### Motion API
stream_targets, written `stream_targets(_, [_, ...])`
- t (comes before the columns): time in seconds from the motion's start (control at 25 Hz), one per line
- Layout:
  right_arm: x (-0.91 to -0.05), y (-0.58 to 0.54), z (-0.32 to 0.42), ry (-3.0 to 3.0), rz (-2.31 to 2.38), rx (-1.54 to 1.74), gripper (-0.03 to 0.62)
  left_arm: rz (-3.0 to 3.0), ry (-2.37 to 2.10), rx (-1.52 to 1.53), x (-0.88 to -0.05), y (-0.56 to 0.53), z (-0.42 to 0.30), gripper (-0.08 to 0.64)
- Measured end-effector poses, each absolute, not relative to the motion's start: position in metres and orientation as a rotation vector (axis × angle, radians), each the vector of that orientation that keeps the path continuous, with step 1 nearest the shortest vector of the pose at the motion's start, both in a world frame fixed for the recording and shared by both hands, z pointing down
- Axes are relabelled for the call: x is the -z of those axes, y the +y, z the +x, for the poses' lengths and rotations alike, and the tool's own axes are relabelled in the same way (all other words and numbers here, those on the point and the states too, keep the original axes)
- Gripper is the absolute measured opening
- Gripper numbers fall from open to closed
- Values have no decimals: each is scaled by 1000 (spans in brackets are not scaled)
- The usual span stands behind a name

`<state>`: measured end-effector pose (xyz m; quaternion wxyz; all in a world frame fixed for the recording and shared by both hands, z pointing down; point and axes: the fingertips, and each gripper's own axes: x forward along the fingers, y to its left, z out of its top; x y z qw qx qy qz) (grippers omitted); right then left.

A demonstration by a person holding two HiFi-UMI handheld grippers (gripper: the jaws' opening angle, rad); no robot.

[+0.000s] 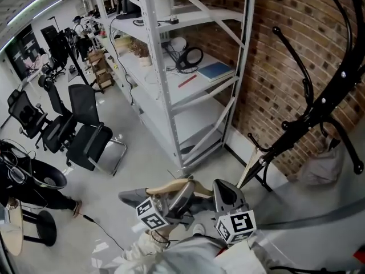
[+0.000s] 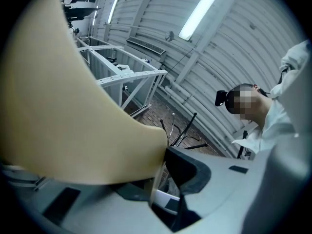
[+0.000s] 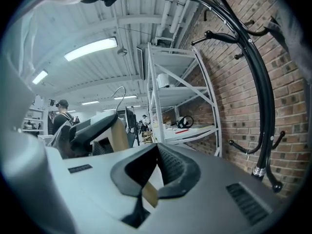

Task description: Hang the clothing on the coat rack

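Most of the pale, soft clothing (image 1: 191, 254) is cut off at the bottom edge of the head view, bunched just under the grippers, so its shape cannot be made out. Above it the left gripper (image 1: 183, 194) and right gripper (image 1: 221, 190) are both clamped on a smooth, curved tan wooden hanger (image 1: 171, 186). They stand apart from the black coat rack (image 1: 319, 110), with its curved arms, by the rough brick wall (image 1: 268, 79).

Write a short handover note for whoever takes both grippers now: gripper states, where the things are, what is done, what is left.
Left gripper: shut on the wooden hanger.
Right gripper: shut on the hanger too.
Coat rack: at the right by the brick wall, apart from the hanger.
Pale fabric under the hanger; whether it hangs from it, I cannot tell.
Done: hanger held up.
Left: hook it on the rack, release.
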<state>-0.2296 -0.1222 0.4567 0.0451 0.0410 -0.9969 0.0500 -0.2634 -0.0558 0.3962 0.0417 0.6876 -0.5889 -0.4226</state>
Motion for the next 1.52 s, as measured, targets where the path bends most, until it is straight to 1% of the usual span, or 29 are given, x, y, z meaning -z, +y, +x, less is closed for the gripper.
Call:
stream_targets(0.44, [-450,-157,-237,-3042,331,-108,25,2196,-1619,1308,-391,-98,-283,103])
stream_targets(0.68, [-455,-176,-231,-2997,587,-131,23,2269,-1400,1255,-393,-124,-284,103])
stream_targets(1.16, [-449,-169,-191,-2867,1106,-141,23,2403,-937,1134,-388,-141,-253,103])
stream_targets(1.52, [-451,-144,-153,-2780,1338,-158,24,2430,-731,1085,-385,-128,-221,103])
